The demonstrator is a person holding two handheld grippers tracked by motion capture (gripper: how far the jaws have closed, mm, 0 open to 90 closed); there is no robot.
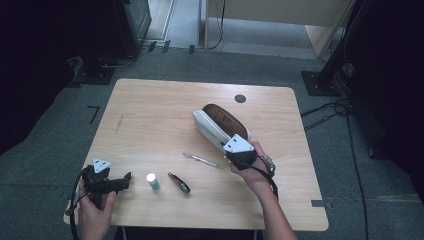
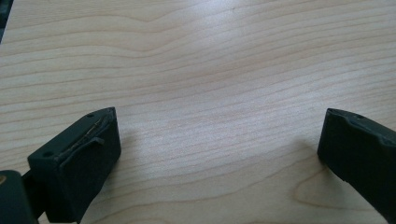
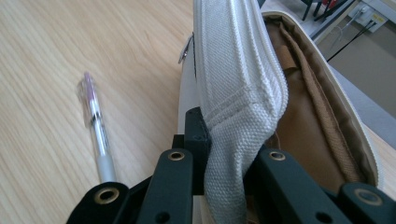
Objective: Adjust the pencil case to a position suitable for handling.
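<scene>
On the wooden table [image 1: 150,110], toward its right edge and about midway between far and near edges, I see the white pencil case [image 1: 216,126] lying at a slant, its brown lining showing through the open top. My right gripper [image 1: 235,145] sits at the case's near end, and in the right gripper view its jaws are pinched tight on the case's white woven edge [image 3: 238,93], with the fabric squeezed between them and the brown inside just to the right. My left gripper [image 1: 125,179] rests at the near left corner of the table, well apart from the case; in the left gripper view its jaws stand wide apart over bare wood, with nothing between them.

Between the two grippers, near the front edge, lie three smaller things. A clear pen [image 1: 202,160] with a pinkish end lies just left of the case's near end. A dark, short object [image 1: 179,182] lies closer to the front edge; I cannot tell what it is. Beside it, to the left, stands a small white-topped tube [image 1: 152,181].
</scene>
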